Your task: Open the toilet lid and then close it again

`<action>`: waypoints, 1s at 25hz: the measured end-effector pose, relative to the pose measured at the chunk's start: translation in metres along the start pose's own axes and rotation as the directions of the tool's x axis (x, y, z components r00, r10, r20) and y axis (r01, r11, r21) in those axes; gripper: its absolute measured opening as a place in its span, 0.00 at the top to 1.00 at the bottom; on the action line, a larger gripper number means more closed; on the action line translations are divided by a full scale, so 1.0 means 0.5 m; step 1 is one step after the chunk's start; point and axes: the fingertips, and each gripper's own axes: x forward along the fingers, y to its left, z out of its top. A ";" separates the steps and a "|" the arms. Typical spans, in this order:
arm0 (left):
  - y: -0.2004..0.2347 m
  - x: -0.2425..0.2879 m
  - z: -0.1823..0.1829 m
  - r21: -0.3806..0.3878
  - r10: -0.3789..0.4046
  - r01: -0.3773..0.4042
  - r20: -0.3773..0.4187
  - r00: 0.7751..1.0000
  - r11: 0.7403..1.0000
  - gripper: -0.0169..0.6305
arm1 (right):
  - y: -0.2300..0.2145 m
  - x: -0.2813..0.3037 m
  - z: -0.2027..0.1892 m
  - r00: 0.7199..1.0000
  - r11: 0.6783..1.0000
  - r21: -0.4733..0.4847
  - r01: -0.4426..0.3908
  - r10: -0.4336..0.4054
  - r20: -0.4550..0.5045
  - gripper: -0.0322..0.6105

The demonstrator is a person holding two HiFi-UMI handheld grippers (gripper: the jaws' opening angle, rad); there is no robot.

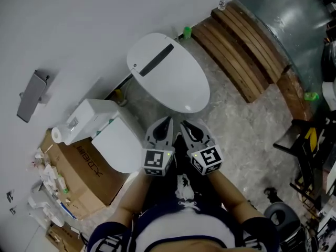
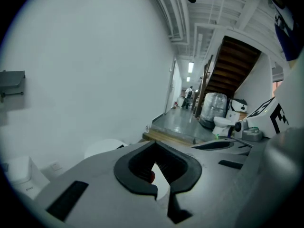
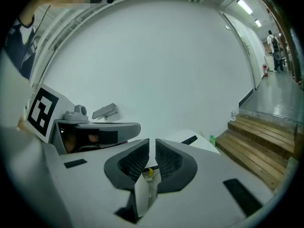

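The white toilet (image 1: 168, 75) stands against the wall with its lid down and a black strip across the lid's back. My left gripper (image 1: 165, 122) and right gripper (image 1: 185, 125) hang side by side just in front of the lid's near edge, apart from it. Both are shut with nothing between the pads. In the left gripper view the left gripper (image 2: 159, 174) points over the lid (image 2: 103, 148). In the right gripper view the right gripper (image 3: 152, 161) points at the lid (image 3: 178, 137), with the left gripper's body to its left.
A white boxy unit (image 1: 94, 114) and a second white lid (image 1: 119, 147) sit left of the toilet, over a cardboard box (image 1: 86, 175). Wooden steps (image 1: 241, 51) rise at the right, a green bottle (image 1: 186, 32) beside them. A grey fixture (image 1: 32, 94) hangs on the wall.
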 end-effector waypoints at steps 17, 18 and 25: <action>0.113 0.120 -0.180 -0.065 -0.048 0.039 -0.144 0.988 0.997 0.97 | -0.086 0.164 -0.193 0.988 0.933 0.356 0.056 -0.001 -0.153 0.86; 0.118 0.131 -0.192 -0.069 -0.046 0.036 -0.151 0.987 0.997 0.97 | -0.095 0.175 -0.212 0.987 0.923 0.382 0.058 0.005 -0.163 0.84; 0.144 0.193 -0.269 -0.054 -0.069 0.059 -0.198 0.978 0.997 0.97 | -0.146 0.234 -0.329 0.983 0.774 0.629 0.068 0.055 -0.174 0.82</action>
